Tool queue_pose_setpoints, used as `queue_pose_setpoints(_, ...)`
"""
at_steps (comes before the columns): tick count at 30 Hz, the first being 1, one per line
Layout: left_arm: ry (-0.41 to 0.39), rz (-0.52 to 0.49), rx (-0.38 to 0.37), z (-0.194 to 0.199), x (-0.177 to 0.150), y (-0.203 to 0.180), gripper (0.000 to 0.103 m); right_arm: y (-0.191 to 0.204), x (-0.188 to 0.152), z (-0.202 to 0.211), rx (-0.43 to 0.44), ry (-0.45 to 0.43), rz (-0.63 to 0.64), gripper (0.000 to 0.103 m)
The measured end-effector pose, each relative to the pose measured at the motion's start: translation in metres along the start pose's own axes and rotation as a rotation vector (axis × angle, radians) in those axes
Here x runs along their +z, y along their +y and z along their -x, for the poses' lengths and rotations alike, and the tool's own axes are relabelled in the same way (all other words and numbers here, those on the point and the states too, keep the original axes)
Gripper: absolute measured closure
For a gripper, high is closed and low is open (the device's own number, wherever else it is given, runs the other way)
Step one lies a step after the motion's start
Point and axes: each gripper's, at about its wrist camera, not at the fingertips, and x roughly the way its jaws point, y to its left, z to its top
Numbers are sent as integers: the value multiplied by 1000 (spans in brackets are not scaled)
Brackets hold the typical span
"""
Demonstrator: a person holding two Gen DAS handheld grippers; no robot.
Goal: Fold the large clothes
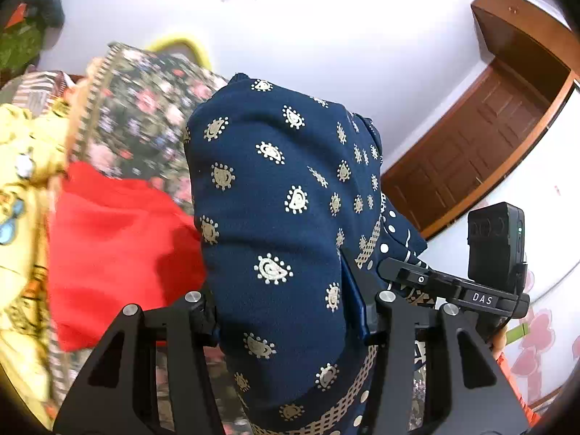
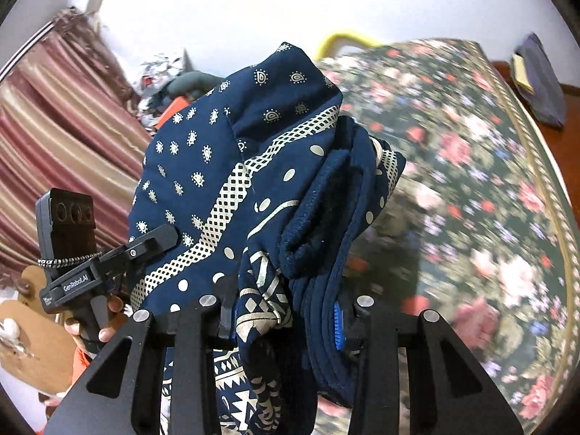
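A navy blue garment [image 1: 275, 195] with cream paisley print and a lattice border is bundled thick and held up in the air above the bed. My left gripper [image 1: 286, 322] is shut on its lower part, and the cloth hides the fingertips. My right gripper [image 2: 286, 322] is shut on the same garment [image 2: 232, 166], clamping several folded layers. Each gripper shows in the other's view: the right one [image 1: 453, 286] at the cloth's right edge, the left one [image 2: 108, 264] at its left edge. The two hold the bundle close together.
A bed with a dark floral cover [image 2: 471, 181] lies below and behind. A red cloth [image 1: 116, 246] and a yellow printed cloth [image 1: 21, 188] lie on it at left. A brown wooden door [image 1: 482, 137] is at right, striped curtains [image 2: 54, 137] at left.
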Motion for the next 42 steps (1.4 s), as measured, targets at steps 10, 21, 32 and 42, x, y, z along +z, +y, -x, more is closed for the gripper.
queue_pose_setpoints(10, -10, 38, 88, 40, 26, 82, 52, 47, 19, -82, 49, 31, 31, 70)
queue_pose_setpoints(21, 170, 224, 119, -54, 0, 206, 49, 7, 1, -195, -43, 180, -36, 70)
queue_pose_setpoints(32, 128, 140, 228, -53, -33, 199, 26, 7, -22, -186, -149, 192, 196, 47)
queue_pose_setpoints(42, 139, -71, 422, -23, -94, 147, 13, 15, -70, -143, -303, 216, 312, 35)
